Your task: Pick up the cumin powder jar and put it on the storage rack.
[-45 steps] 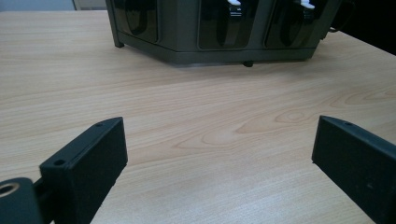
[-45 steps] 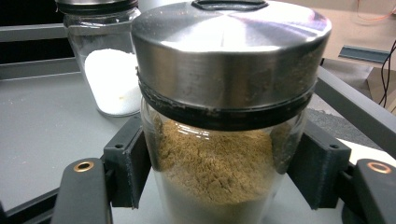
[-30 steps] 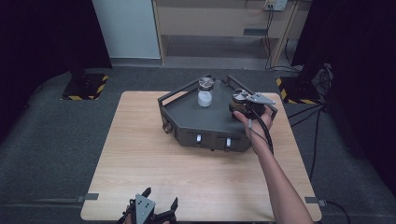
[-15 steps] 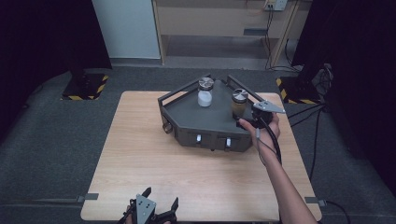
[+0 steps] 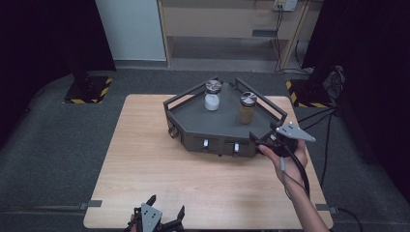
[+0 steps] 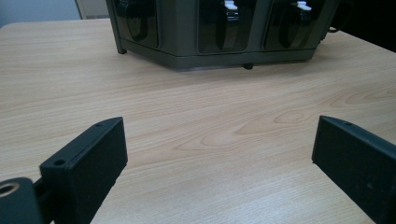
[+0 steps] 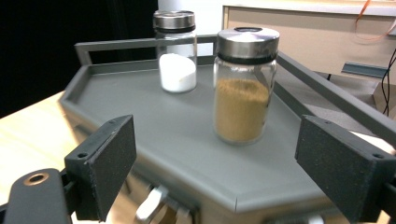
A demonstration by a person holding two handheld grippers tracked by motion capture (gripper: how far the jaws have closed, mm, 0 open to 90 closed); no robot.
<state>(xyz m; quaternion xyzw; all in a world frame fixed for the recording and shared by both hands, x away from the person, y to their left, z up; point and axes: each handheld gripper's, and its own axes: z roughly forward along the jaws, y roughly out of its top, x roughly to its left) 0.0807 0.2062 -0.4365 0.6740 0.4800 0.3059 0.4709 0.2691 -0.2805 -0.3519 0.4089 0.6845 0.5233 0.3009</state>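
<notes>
On angular grey tray (image 5: 212, 123), metal-capped glass jar (image 5: 247, 108) of brown powder

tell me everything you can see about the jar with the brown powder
The brown-powder jar is a clear glass cylinder with a brushed metal screw lid above a dark collar. Fine tan-brown powder fills it to a little over half. It stands upright, lid on, on the flat grey top of the rack, toward its right side, apart from the white-powder jar behind it. Nothing but the rack touches it: the right gripper faces it with fingers open, short of the glass.
</notes>
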